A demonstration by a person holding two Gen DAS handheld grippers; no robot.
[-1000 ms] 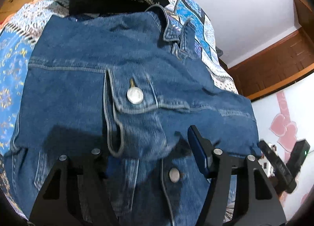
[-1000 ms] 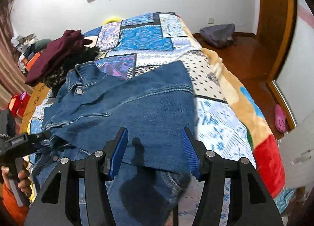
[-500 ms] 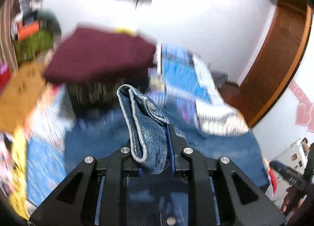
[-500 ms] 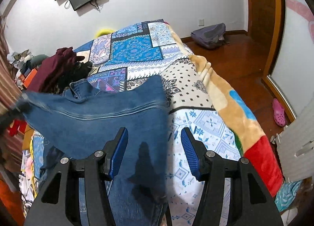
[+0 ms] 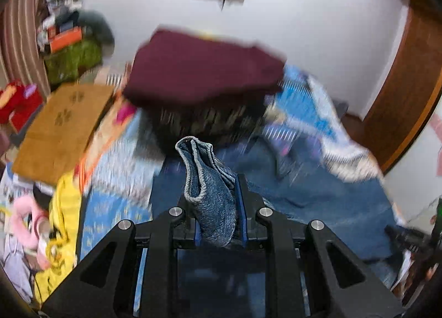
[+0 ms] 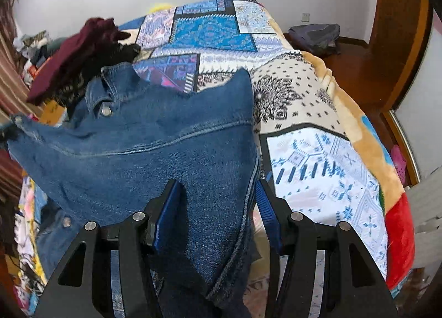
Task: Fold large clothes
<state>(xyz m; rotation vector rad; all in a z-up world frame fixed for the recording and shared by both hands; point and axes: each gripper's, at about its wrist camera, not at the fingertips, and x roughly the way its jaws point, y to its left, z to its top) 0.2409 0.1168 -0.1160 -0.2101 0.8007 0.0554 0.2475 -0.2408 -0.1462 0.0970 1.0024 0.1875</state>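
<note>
A blue denim jacket [image 6: 154, 152] lies partly lifted over a patchwork bedspread [image 6: 317, 163]. My left gripper [image 5: 216, 193] is shut on a bunched fold of the jacket [image 5: 210, 185], which sticks up between the blue pads. The rest of the jacket [image 5: 317, 201] spreads below to the right. My right gripper [image 6: 216, 201] is open, with its jaws wide apart. The jacket's raised side drapes over and between the fingers [image 6: 168, 207]. The collar with a metal button [image 6: 106, 110] points to the far left.
A maroon garment [image 5: 204, 69] lies on a dark patterned pile at the bed's far end, also in the right wrist view [image 6: 74, 52]. A brown cardboard box [image 5: 60, 130] and loose clothes lie left. A grey bag [image 6: 315, 36] sits on the wooden floor.
My left gripper closed on the jacket's edge and lifted it up and away from the bed. The jacket's left side rose. My right gripper moved in under the jacket's right side.
</note>
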